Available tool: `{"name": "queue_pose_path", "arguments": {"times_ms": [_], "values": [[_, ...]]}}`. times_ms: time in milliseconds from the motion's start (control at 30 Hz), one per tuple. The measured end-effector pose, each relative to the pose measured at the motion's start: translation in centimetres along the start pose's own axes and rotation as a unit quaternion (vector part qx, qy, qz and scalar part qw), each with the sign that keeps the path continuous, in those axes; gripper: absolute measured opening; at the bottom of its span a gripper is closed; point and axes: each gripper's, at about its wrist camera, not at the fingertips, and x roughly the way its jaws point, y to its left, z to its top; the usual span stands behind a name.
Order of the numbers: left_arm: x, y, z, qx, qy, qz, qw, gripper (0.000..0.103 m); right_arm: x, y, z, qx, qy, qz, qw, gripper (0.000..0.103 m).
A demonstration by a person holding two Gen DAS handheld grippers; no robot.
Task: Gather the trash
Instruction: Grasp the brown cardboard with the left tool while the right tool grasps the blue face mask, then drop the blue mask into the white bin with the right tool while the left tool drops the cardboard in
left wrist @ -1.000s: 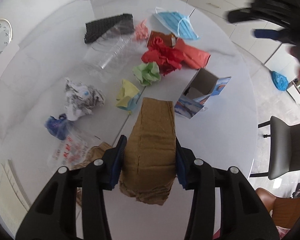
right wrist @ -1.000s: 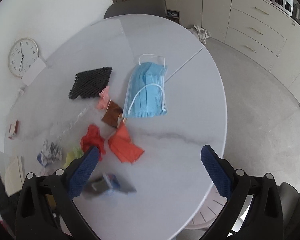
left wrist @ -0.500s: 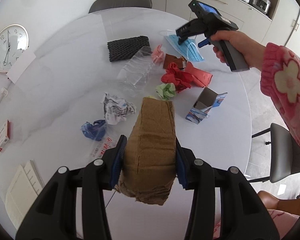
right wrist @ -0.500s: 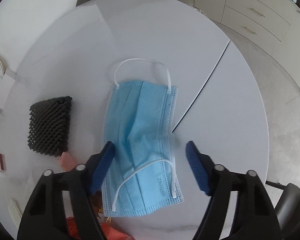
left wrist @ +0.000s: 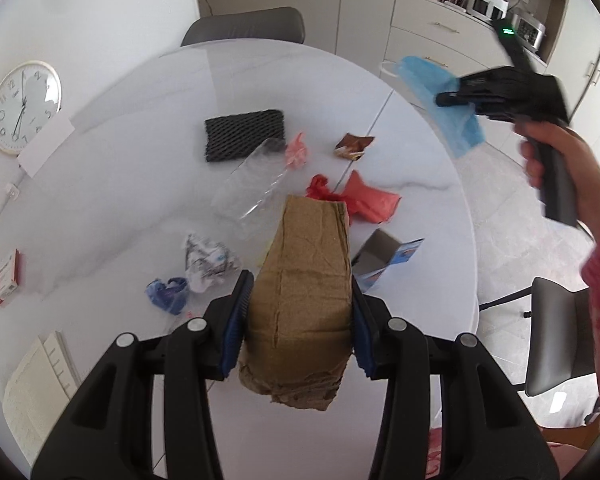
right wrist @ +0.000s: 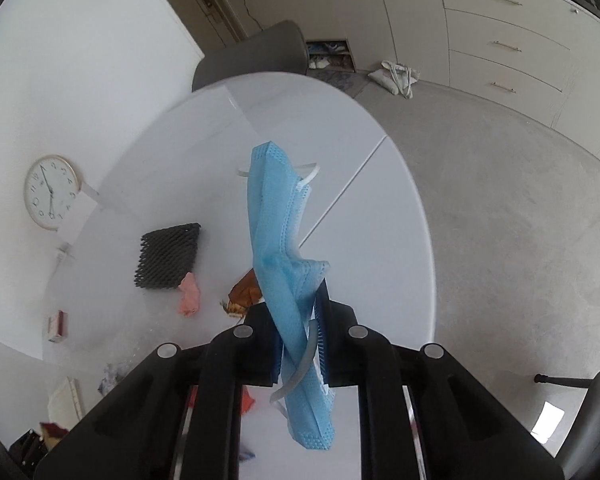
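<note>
My left gripper (left wrist: 298,324) is shut on a brown paper bag (left wrist: 306,288) and holds it above the white round table (left wrist: 140,128). My right gripper (right wrist: 300,344) is shut on a blue face mask (right wrist: 284,248), lifted off the table; the mask also shows in the left wrist view (left wrist: 440,96) in the right gripper (left wrist: 452,98) at the far right. Trash on the table: black foam netting (left wrist: 244,134), clear plastic wrap (left wrist: 252,188), pink scrap (left wrist: 296,152), brown wrapper (left wrist: 354,146), red paper (left wrist: 368,200), crumpled printed paper (left wrist: 208,264), blue scrap (left wrist: 166,294), a small open carton (left wrist: 384,264).
A wall clock (left wrist: 24,106) leans at the table's left. A small red box (left wrist: 6,278) and a notepad (left wrist: 36,384) lie at the left edge. Grey chairs stand at the far side (left wrist: 244,30) and at the right (left wrist: 556,336). Cabinets line the back wall.
My right gripper closed on the blue mask and lifted it off the table, up and to the right. My left gripper still holds the paper bag, raised a little.
</note>
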Motion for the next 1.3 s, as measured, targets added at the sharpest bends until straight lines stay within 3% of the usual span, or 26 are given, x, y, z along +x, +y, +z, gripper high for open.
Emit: {"name": "queue_pose_path", "arguments": {"times_ms": [133,233,367,500,600,633,733,867,1300], "values": [[-0.4,-3.3,0.9,0.012,-0.013,-0.012,0.9998,0.044,-5.9,-3.7,-4.1,0.01,0.005,-0.009,1.0,0.017],[-0.1,-5.9,1.3,0.017,-0.01,-0.025,0.9995,0.044,-7.1,-7.0,-9.4,0.004,0.05,-0.043,0.998,0.018],[0.6,-9.3,1.7,0.028,-0.002,-0.034,0.999,0.044,-3.8,-10.4,-15.5,0.023,0.114,-0.062,0.991,0.019],[0.8,-12.9,1.9,0.044,0.002,-0.041,0.9982,0.045,3.0,-12.5,-19.8,0.024,0.175,-0.06,0.983,0.021],[1.1,-14.7,1.9,0.055,0.008,-0.039,0.9977,0.045,7.4,-13.3,-22.2,0.013,0.21,-0.076,0.975,0.066],[1.2,-15.3,1.8,0.058,0.011,-0.038,0.9975,0.045,8.7,-13.6,-22.8,0.011,0.217,-0.087,0.972,0.074],[1.7,-16.7,1.7,0.068,0.021,-0.037,0.9968,0.045,11.0,-14.3,-23.9,0.019,0.24,-0.093,0.966,0.084],[2.5,-18.6,1.4,0.087,0.034,-0.038,0.9949,0.045,10.3,-15.6,-23.7,0.051,0.233,-0.07,0.969,0.089],[7.7,-26.8,1.4,0.149,0.076,-0.102,0.9806,0.046,-2.3,-19.2,-19.0,0.042,0.126,-0.137,0.982,0.093]]}}
